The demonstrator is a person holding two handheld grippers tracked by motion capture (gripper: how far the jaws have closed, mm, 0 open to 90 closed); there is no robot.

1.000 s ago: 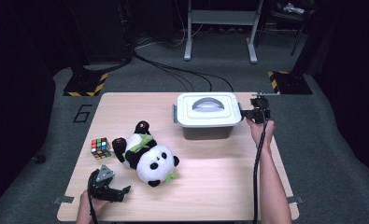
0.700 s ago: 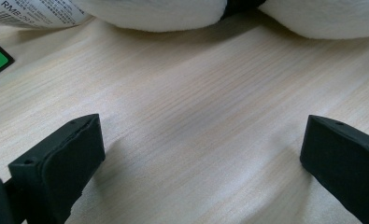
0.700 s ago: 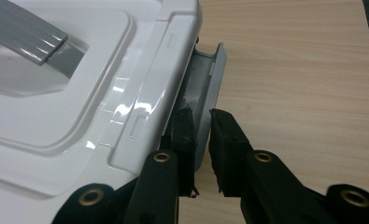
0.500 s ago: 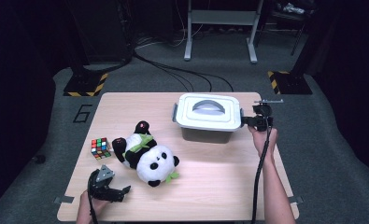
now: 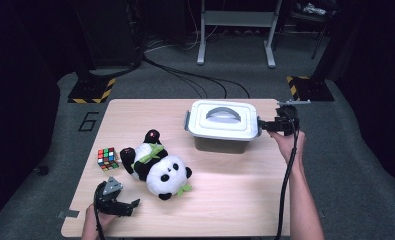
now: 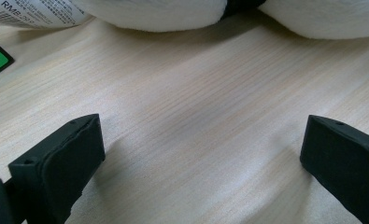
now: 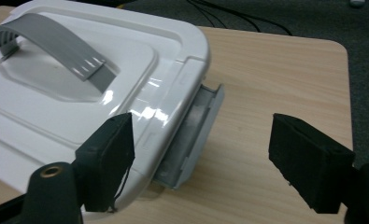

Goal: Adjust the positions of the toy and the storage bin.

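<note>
My right hand-held gripper [image 5: 266,126] sits at the right end of the white storage box [image 5: 224,120], level with its grey side latch [image 7: 191,140]. Its jaws have just been opening and now stand apart; in the right gripper view the latch hangs swung out from the lid between them, with neither pad on it. The box stands at the far right of the worktop [image 5: 235,195], lid on, grey handle [image 7: 56,42] lying flat.

My left hand-held gripper [image 5: 119,206] rests at the near left edge, jaws wide apart over bare wood, clamped on nothing. Just beyond it lies the plush panda [image 5: 157,167], with a colour cube [image 5: 107,158] to its left.

For writing, I can read a white tag [image 6: 37,11] on the panda beginning "RME-", the rest too small. A large "6" [image 5: 88,121] is marked on the floor beside the worktop's far left corner.
</note>
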